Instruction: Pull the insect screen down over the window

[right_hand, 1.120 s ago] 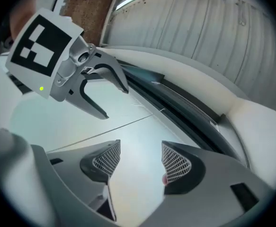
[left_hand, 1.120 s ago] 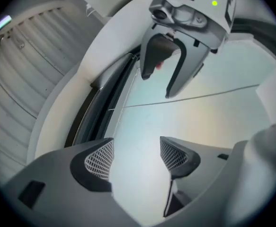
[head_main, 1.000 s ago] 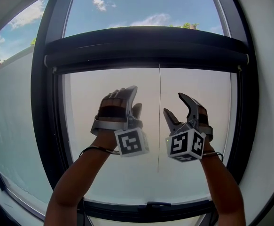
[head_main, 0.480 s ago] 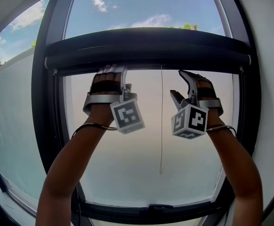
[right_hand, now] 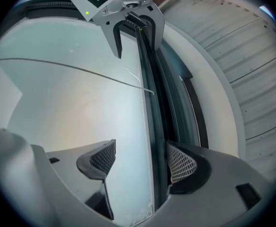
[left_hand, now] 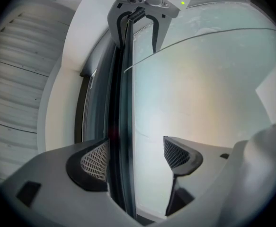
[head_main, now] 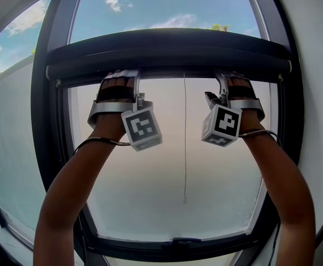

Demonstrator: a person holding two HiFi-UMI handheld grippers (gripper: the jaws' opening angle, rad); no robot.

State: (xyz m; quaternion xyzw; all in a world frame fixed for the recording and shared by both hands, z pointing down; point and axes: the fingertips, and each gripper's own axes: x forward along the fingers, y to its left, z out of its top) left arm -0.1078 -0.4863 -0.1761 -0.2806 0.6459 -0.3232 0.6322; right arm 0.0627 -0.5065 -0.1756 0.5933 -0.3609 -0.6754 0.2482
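Observation:
The insect screen's dark pull bar (head_main: 172, 68) runs across the top of the window, rolled up under its housing. Both grippers are raised to its lower edge. My left gripper (head_main: 122, 75) is open, and the bar (left_hand: 121, 103) passes between its jaws, close to the left pad (left_hand: 93, 162) and apart from the right one. My right gripper (head_main: 227, 77) is open too. The bar (right_hand: 156, 126) lies between its jaws beside the right pad (right_hand: 180, 163). Each gripper view shows the other gripper farther along the bar, the right one (left_hand: 138, 34) and the left one (right_hand: 134, 34).
A thin pull cord (head_main: 184, 148) hangs down the middle of the frosted pane (head_main: 150, 204), between the two arms. The dark window frame (head_main: 50, 148) surrounds the pane, with a handle (head_main: 178, 241) at its bottom edge. Sky shows above the housing.
Both grippers have risen from the middle of the pane up to the screen's bar, and their jaws now straddle it. The view has tilted slightly upward.

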